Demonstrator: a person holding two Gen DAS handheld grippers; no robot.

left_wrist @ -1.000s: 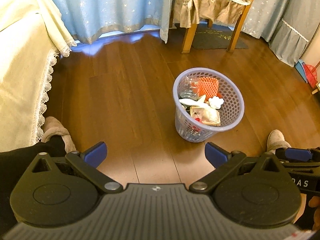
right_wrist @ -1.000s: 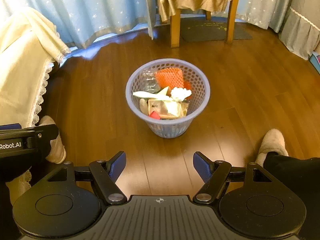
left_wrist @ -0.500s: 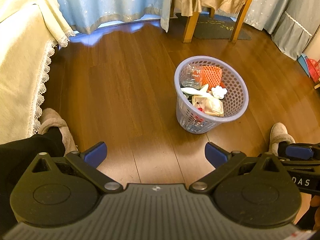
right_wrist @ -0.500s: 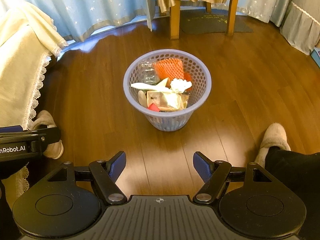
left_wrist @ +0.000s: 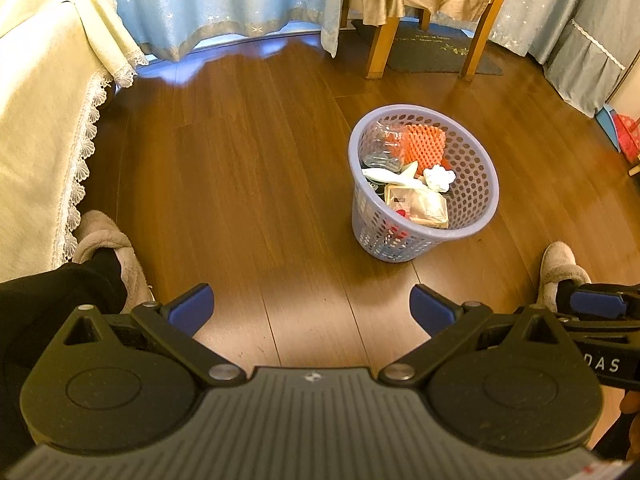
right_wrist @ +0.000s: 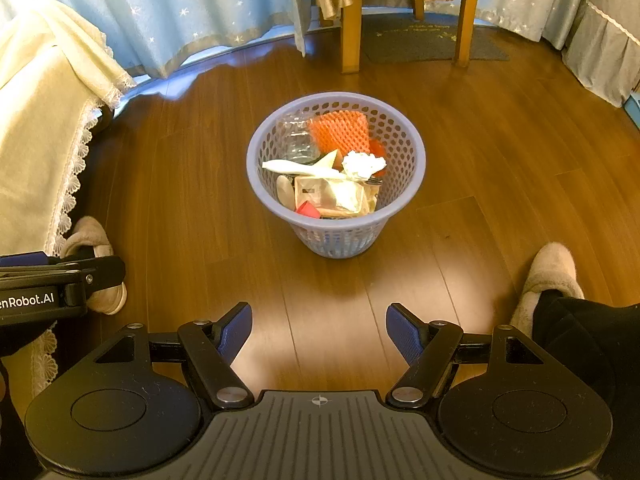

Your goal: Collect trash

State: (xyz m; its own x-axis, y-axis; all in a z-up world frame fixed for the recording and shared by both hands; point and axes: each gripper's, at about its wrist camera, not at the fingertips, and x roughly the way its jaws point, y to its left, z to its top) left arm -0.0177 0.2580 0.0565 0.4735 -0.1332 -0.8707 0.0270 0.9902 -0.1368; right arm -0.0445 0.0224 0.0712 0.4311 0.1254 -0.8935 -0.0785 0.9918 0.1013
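A lilac perforated waste basket stands on the wooden floor, filled with trash: an orange foam net, a clear plastic bottle, a crumpled white tissue and paper wrappers. My left gripper hangs open and empty above the floor, the basket ahead to its right. My right gripper is open and empty too, with the basket straight ahead of it. Each gripper shows at the edge of the other's view.
A cream lace-edged cover drapes furniture on the left. Blue starry curtains hang at the back, a wooden chair with a mat behind the basket. The person's slippered feet flank the floor space.
Both grippers have risen and drawn back a little, so the basket looks smaller and farther away. Both stayed open and empty.
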